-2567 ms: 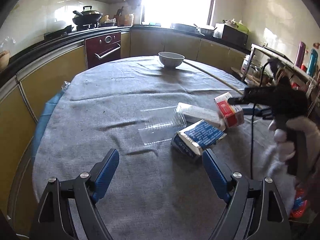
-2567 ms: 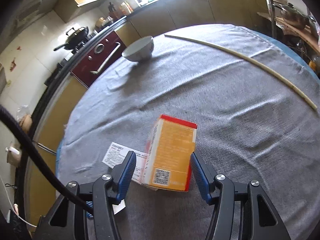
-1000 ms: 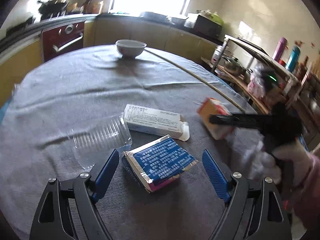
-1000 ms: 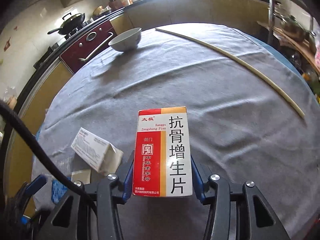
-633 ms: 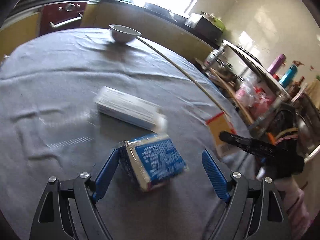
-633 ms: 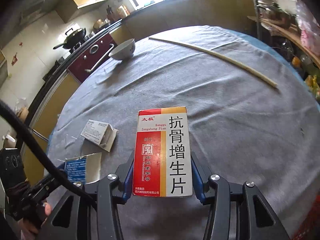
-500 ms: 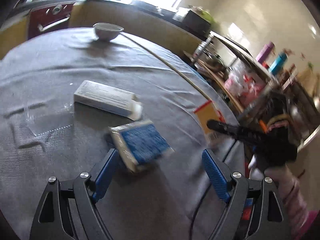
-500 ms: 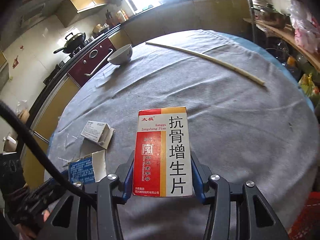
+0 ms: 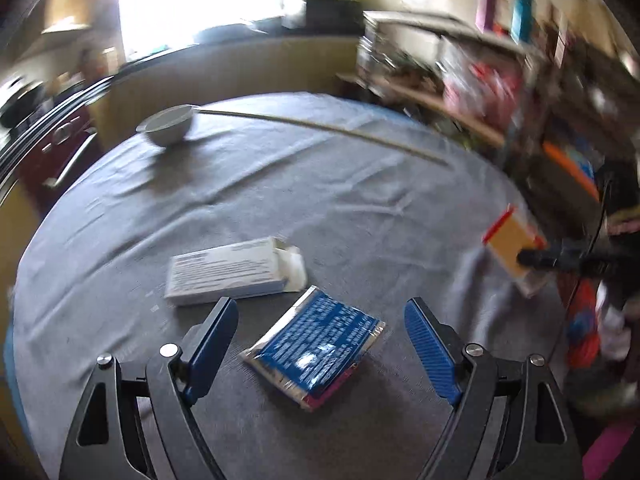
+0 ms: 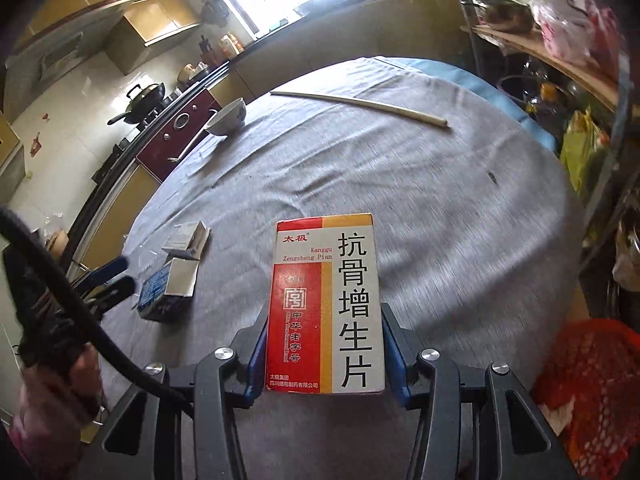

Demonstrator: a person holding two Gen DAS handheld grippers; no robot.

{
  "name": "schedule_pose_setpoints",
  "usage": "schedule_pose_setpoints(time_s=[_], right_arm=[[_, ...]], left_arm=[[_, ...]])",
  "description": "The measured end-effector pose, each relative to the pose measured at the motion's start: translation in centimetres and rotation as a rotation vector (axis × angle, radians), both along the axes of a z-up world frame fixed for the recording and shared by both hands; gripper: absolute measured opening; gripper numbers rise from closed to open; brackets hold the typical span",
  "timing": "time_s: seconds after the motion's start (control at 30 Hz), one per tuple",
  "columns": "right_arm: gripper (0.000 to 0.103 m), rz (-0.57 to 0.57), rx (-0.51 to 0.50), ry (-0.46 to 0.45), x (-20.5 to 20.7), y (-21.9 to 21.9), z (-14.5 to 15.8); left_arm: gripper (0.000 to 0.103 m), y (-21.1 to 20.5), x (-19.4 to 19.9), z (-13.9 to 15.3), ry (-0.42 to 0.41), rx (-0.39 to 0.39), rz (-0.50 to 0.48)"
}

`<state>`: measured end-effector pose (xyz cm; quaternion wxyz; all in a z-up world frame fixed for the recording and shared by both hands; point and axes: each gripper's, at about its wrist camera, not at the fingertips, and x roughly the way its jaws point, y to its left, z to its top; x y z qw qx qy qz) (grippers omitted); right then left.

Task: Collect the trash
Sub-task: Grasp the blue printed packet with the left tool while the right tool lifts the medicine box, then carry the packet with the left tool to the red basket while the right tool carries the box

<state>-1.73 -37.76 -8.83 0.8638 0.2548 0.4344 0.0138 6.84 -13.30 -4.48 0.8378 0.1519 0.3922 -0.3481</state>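
My right gripper (image 10: 324, 350) is shut on a red, orange and white medicine box (image 10: 326, 304), held upright above the near right part of the grey-clothed round table (image 10: 460, 208). In the left wrist view that same medicine box (image 9: 514, 246) hangs at the table's right edge in the right gripper (image 9: 536, 258). My left gripper (image 9: 320, 344) is open, its blue pads either side of a blue foil packet (image 9: 316, 346) lying on the cloth. Just beyond lies a white carton (image 9: 236, 270) with an open flap. From the right wrist view the blue packet (image 10: 168, 288) and white carton (image 10: 186, 238) show at left.
A red mesh basket (image 10: 588, 396) stands off the table at lower right. A white bowl (image 9: 166, 124) and a long pale stick (image 9: 320, 130) lie at the table's far side. Cluttered shelves (image 9: 480, 92) line the right; a stove and counter (image 10: 160, 112) stand at left.
The right gripper has carried the medicine box right toward the table's edge, bringing the red basket into view. The left gripper has shifted and rolled; the blue packet now lies between its pads.
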Motion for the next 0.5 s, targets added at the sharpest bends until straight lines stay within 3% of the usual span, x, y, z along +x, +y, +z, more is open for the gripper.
schedule_pose_setpoints(time_s=[0.13,0.3,0.43,0.5], right_arm=[[0.051,0.002,0.038,-0.011,-1.0,-0.3,0.2],[0.051,0.016,0.04,-0.03,-1.9,0.1,0.6],[0.051,0.021,0.038,-0.034,-2.4,0.7,0.6],[0.051,0.02,0.03,-0.035,-2.7,1.0,0.7]], left_arm=[[0.085,-0.7,0.5,-1.4,0.034,0.061,-0.053],[0.085,0.1,0.6,-2.6,0.066,0.051,-0.035],[0.063,0.6,0.4,-3.1,0.075,0.049,-0.009],[0.062,0.7,0.4,-3.0,0.084,0.023,0.017]])
